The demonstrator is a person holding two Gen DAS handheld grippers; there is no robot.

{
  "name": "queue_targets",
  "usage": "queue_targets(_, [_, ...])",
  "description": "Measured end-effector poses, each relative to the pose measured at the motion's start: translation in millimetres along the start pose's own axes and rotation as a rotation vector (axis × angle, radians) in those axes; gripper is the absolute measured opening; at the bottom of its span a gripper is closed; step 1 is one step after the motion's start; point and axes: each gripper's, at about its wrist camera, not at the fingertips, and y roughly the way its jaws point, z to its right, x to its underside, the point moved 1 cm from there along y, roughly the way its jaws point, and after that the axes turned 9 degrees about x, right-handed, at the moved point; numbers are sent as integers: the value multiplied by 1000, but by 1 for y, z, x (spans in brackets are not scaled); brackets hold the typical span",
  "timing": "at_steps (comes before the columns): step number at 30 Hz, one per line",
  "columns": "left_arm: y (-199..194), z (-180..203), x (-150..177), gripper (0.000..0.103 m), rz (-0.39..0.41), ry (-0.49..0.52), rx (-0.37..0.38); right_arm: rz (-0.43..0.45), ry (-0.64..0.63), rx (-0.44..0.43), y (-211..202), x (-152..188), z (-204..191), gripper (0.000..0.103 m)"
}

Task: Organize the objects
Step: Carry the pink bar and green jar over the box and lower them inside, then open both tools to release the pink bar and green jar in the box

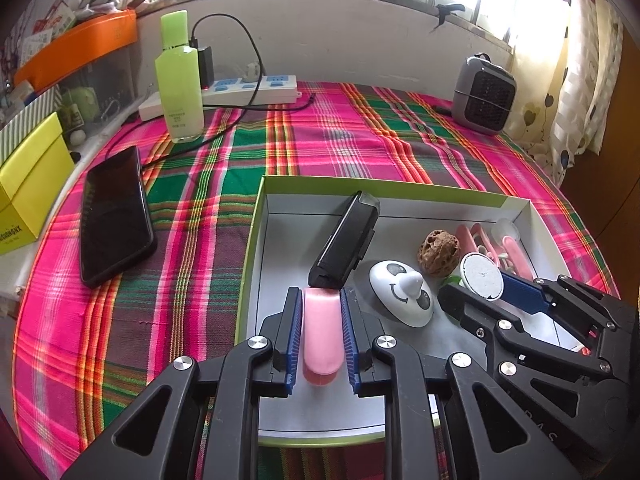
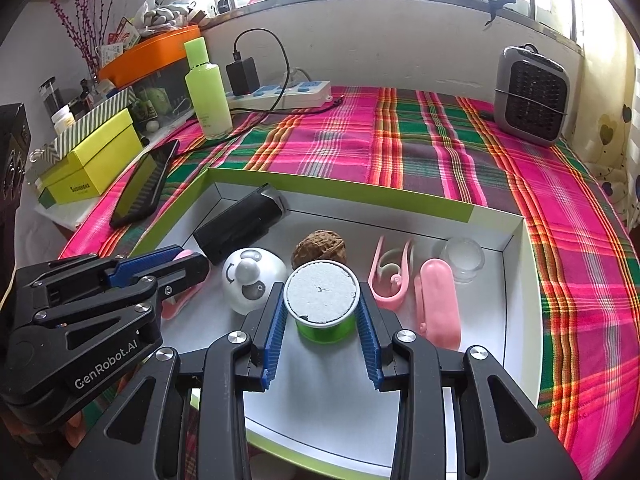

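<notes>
Left gripper [image 1: 320, 332] clamps pink case [image 1: 322, 334]; black device [image 1: 345, 240] ahead.

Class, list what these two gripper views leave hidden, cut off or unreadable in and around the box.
- Pink case: left view, lower end hidden behind the left gripper.
- Green jar: right view, sides covered by the right gripper's fingers.
- Bottle label: both views, print too small.
- Box: near rim hidden by both grippers.

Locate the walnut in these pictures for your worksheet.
In the right wrist view the walnut sits mid-tray, just behind the white-topped green spool, between the smiley-face toy and the pink clip.
</notes>
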Motion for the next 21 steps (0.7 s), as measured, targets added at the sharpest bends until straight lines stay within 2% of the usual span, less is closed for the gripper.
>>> queue_targets(8, [-2, 5, 2, 29, -4, 6, 8, 3, -3, 4, -5, 3, -1, 36])
queue_targets(10, [-3, 6, 2, 30, -4, 4, 6, 6, -3, 13, -7, 4, 0, 42])
queue_targets(15, [-9, 6, 3, 38, 11, 3, -9, 15, 14, 12, -14, 7, 3, 44])
queue_targets(21, [-19, 6, 7, 40, 24, -4, -6, 36, 29, 7, -26, 10, 5, 44])
